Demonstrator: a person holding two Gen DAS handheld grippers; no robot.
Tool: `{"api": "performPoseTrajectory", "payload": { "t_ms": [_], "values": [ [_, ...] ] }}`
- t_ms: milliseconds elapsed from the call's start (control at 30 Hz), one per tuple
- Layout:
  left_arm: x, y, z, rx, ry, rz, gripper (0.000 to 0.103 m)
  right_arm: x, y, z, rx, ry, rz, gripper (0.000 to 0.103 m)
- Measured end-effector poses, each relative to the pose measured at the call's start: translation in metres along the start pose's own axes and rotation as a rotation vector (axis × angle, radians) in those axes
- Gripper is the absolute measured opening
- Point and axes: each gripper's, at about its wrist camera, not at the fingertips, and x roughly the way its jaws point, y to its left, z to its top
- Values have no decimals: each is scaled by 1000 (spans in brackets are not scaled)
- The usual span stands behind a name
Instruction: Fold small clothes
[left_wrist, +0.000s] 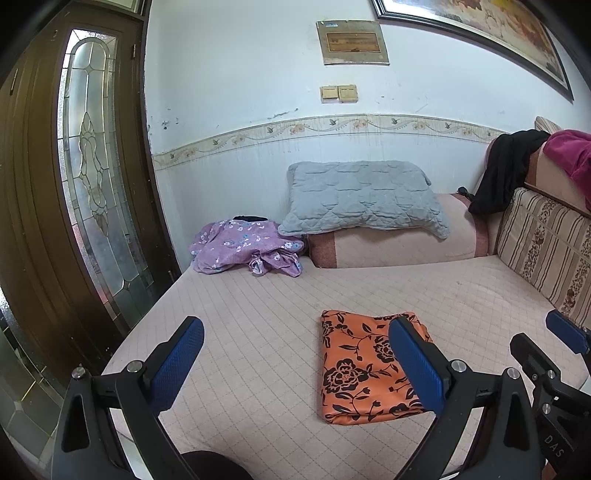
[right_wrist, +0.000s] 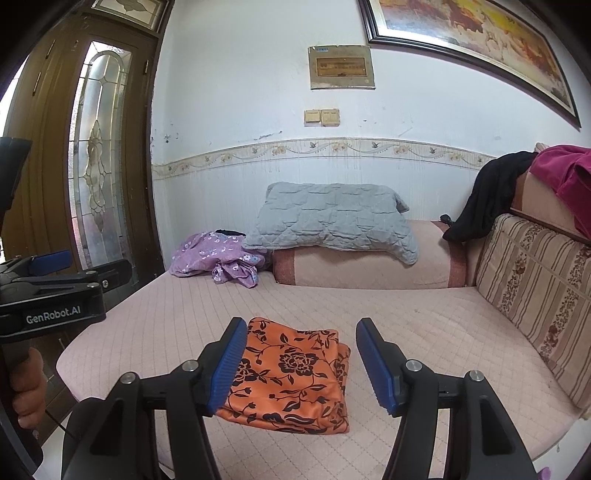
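A folded orange cloth with black flowers (left_wrist: 364, 369) lies flat on the pink quilted sofa seat (left_wrist: 258, 314); it also shows in the right wrist view (right_wrist: 291, 376). My left gripper (left_wrist: 295, 365) is open and empty, above the seat just left of the cloth. My right gripper (right_wrist: 301, 365) is open and empty, hovering over the near part of the cloth. A crumpled purple floral garment (left_wrist: 240, 251) lies at the far left of the seat, and it shows in the right wrist view (right_wrist: 218, 258) too.
A grey quilted pillow (left_wrist: 362, 195) rests on the sofa arm at the back. A striped cushion (left_wrist: 546, 251) lines the right side, with black (left_wrist: 506, 170) and magenta (left_wrist: 572, 155) clothes draped above. A wooden door (left_wrist: 74, 184) stands at the left.
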Motion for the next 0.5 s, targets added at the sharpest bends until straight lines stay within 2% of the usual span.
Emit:
{"api": "performPoseTrajectory", "payload": {
  "t_ms": [500],
  "values": [
    [5, -2, -3, 11, 18, -9, 100, 1, 0, -1, 1, 5, -7, 66]
  ]
}}
